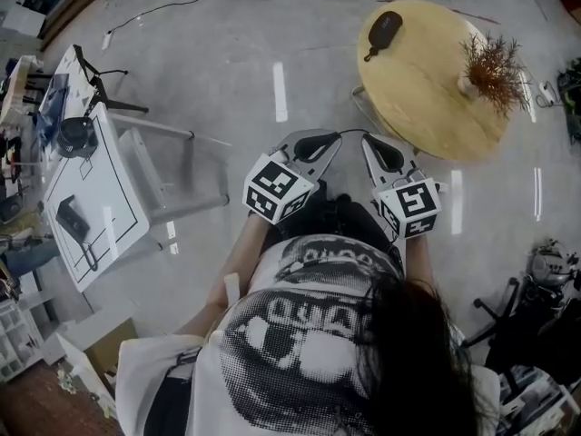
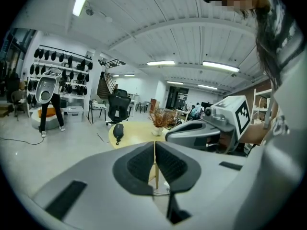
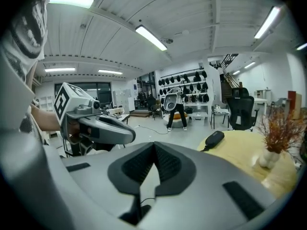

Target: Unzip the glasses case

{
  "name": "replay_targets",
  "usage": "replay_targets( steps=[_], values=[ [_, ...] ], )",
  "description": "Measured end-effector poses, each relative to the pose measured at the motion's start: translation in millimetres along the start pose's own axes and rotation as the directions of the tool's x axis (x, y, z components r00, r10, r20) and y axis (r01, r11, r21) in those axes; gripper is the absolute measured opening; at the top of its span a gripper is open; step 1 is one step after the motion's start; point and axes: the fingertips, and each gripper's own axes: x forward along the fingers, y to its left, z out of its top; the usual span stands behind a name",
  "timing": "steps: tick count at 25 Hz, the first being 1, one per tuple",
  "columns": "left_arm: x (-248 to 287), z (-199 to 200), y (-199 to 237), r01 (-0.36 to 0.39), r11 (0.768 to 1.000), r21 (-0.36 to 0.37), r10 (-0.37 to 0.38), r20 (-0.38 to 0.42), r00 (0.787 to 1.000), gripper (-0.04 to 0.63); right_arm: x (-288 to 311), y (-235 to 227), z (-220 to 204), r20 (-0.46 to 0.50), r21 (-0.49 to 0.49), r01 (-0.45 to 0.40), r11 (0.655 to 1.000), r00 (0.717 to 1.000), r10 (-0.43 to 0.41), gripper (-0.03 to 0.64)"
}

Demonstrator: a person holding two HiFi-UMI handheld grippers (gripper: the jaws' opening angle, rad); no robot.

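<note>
Head view: left gripper point(image 1: 315, 143) and right gripper point(image 1: 385, 157) (both before the torso) had jaws closed on nothing; glasses case point(image 1: 386, 30) lay on the round table point(image 1: 427, 107), well ahead of them.

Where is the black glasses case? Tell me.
Head view, upper right: black oval glasses case on the round wooden table, left of the dried plant.
</note>
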Motion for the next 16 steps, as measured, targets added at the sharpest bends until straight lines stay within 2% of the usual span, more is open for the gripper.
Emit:
replay_targets(
  steps=[10, 16],
  values=[
    [2.2, -10.2, -18.4, 0.024, 1.000, 0.005, -0.024, -0.019, 1.000, 0.015, -10.8, 9.1, -11.4, -0.007, -0.009, -0.027, 1.000, 1.000, 0.027, -0.006],
    [2.5, -12.9, -19.4, 0.027, 1.000, 0.015, -0.027, -0.020, 0.999, 0.015, -7.1, 22.5, -21.3, -0.037, -0.043, -0.083, 0.996, 0.996, 0.081, -0.006]
  ],
)
